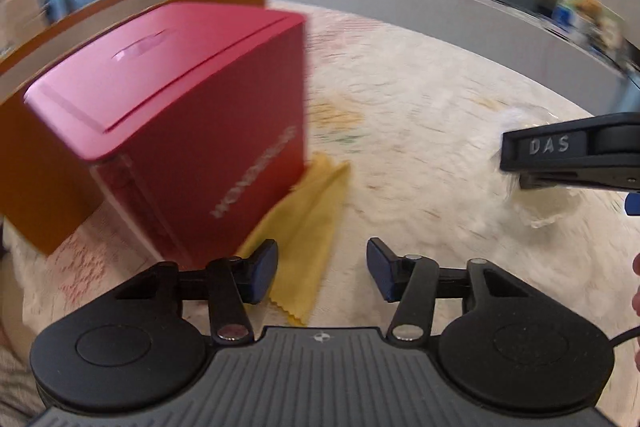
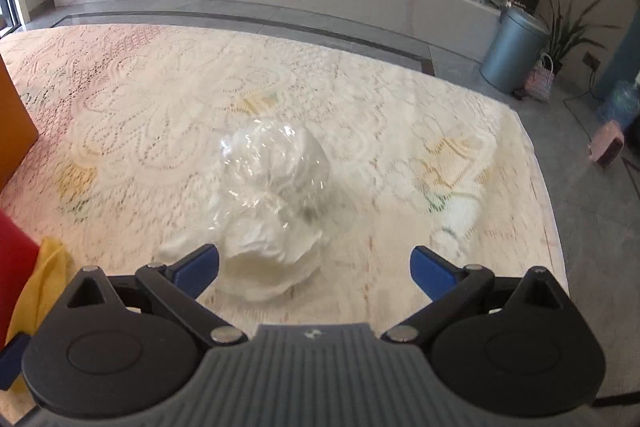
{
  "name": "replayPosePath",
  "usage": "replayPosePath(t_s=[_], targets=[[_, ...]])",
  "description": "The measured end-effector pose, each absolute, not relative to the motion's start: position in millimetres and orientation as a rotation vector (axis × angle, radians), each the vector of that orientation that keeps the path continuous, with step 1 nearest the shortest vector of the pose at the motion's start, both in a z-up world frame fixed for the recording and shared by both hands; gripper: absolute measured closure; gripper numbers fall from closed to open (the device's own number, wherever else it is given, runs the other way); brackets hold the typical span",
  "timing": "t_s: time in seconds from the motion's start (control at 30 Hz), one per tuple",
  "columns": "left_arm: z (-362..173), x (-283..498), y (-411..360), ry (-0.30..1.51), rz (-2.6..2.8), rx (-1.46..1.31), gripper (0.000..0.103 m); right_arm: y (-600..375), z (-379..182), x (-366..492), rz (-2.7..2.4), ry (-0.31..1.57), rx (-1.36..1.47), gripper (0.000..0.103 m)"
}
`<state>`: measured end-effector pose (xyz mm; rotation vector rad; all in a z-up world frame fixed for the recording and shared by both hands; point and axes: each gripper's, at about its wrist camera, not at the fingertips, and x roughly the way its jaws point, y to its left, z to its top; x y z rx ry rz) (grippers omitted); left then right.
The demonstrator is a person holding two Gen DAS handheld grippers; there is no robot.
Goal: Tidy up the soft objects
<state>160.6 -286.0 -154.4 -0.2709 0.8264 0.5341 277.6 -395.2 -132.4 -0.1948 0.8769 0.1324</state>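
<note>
The yellow cloth [image 1: 304, 227], pinned under the red box [image 1: 180, 131], could be torn if tugged; both tongs, the left gripper [image 1: 322, 273] and the right gripper [image 2: 314, 269], are spread and empty.

Crumpled white bag [image 2: 272, 195]; flat yellow cloth [image 1: 308, 223].

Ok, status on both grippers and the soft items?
Left gripper open over yellow cloth. Right gripper open, white plastic-wrapped bundle just ahead, untouched. Red box crowds the cloth.

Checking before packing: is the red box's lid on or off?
On. The red box shows its lid seated flush on top, seam closed all round.
</note>
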Motion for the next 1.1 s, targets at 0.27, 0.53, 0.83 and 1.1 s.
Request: replayPosePath(t_s=[0.27, 0.53, 0.83, 1.1], targets=[[-159, 164, -292, 0.802, 0.620, -0.279, 0.038, -377, -156, 297, 0.203, 0.899, -0.224, 0.013], [-163, 179, -304, 0.821, 0.638, -0.266, 0.006, -401, -149, 283, 0.176, 0.857, -0.156, 0.059], [-168, 188, -312, 0.814, 0.653, -0.251, 0.000, -411, -134, 245, 0.188, 0.882, -0.183, 0.078], [-171, 186, -316, 0.771, 0.638, -0.236, 0.000, -430, -143, 213, 0.178, 0.963, -0.221, 0.045]])
